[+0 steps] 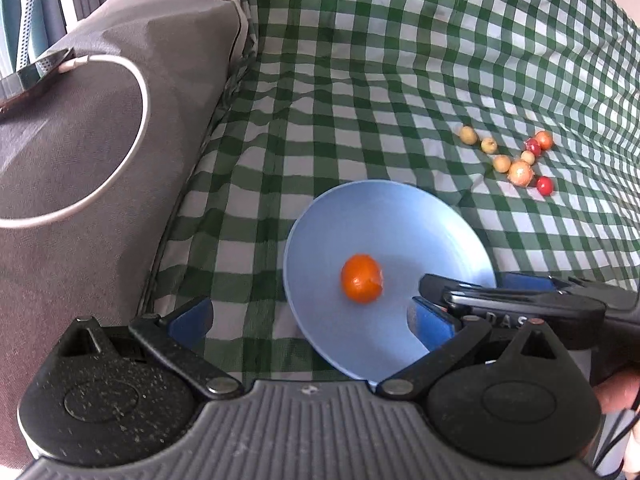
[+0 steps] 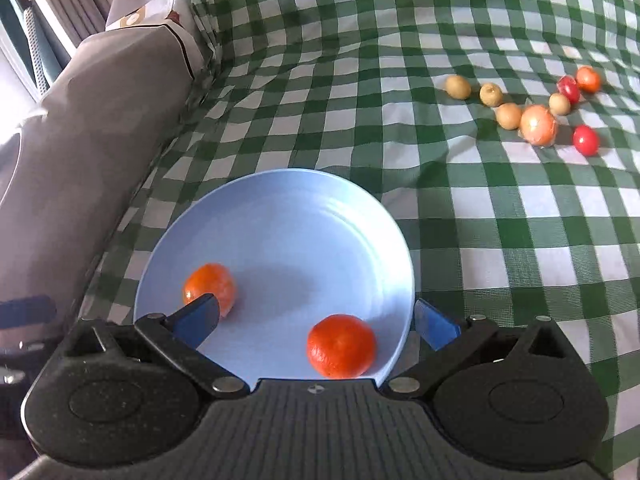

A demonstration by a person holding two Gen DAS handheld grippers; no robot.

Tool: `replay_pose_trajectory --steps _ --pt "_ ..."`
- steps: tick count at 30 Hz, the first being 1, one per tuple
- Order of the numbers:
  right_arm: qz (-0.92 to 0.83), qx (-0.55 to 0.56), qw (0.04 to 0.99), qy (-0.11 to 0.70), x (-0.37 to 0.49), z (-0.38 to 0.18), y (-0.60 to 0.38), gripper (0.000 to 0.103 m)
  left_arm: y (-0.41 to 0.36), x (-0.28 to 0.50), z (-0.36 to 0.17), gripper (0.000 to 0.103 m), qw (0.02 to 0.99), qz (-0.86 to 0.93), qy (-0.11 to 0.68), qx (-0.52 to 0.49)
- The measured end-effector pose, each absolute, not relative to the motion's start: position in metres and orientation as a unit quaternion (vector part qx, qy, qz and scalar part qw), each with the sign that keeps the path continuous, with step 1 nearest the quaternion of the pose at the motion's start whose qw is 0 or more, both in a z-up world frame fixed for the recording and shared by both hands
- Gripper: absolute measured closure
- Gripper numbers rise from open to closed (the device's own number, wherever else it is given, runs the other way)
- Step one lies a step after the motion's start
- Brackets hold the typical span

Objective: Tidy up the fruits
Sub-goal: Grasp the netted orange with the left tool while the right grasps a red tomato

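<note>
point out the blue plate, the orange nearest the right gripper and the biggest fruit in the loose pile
blue plate [image 2: 304, 216]: right wrist view, bare inner surface.
near orange [image 2: 341, 346]: right wrist view, middle of its peel.
biggest loose fruit [image 2: 538, 124]: right wrist view, its centre.

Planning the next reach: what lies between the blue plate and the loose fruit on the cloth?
Nothing but bare checked cloth between the plate and the fruit pile, seen in both wrist views.

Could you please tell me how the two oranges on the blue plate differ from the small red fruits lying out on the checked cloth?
The two oranges are orange with dimpled peel; the small red fruits are glossy, smooth and deep red. The oranges look larger, though they sit nearer the camera. The oranges rest on the blue plate; the red fruits lie on the checked cloth among brownish fruits. Both kinds are roundish, and neither is held by a gripper.
</note>
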State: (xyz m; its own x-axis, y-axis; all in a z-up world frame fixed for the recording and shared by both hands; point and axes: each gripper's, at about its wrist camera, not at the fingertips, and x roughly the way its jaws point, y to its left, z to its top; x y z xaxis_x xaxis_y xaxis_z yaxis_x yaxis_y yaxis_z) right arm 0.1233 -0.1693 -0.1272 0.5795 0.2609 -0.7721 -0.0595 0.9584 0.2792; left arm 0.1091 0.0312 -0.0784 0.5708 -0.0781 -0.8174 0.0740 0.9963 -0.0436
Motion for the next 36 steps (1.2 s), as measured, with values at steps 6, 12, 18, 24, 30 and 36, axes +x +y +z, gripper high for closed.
replay_pose_trajectory --steps 6,12,18,24,30,36 --pt "0.034 0.118 0.898 0.421 0.109 -0.107 -0.210 0.001 0.002 0.127 -0.060 0.000 0.893 -0.066 0.445 0.003" --pt "-0.075 0.094 0.924 0.362 0.096 -0.092 -0.285 0.001 -0.069 0.165 -0.043 0.000 0.897 -0.116 0.426 0.008" --pt "-0.139 0.061 0.925 0.349 0.122 -0.107 -0.357 0.001 -0.156 0.219 -0.058 0.000 0.883 -0.163 0.440 0.021" --pt "-0.122 0.025 0.927 0.353 0.166 -0.144 -0.386 0.001 -0.221 0.274 -0.090 0.000 0.870 -0.163 0.466 0.012" --pt "-0.076 0.017 0.931 0.356 0.216 -0.174 -0.399 0.001 -0.230 0.296 -0.104 0.000 0.871 -0.143 0.469 0.024" --pt "-0.011 0.018 0.941 0.337 0.243 -0.191 -0.396 0.057 -0.230 0.307 -0.120 0.000 0.863 -0.128 0.489 0.017"
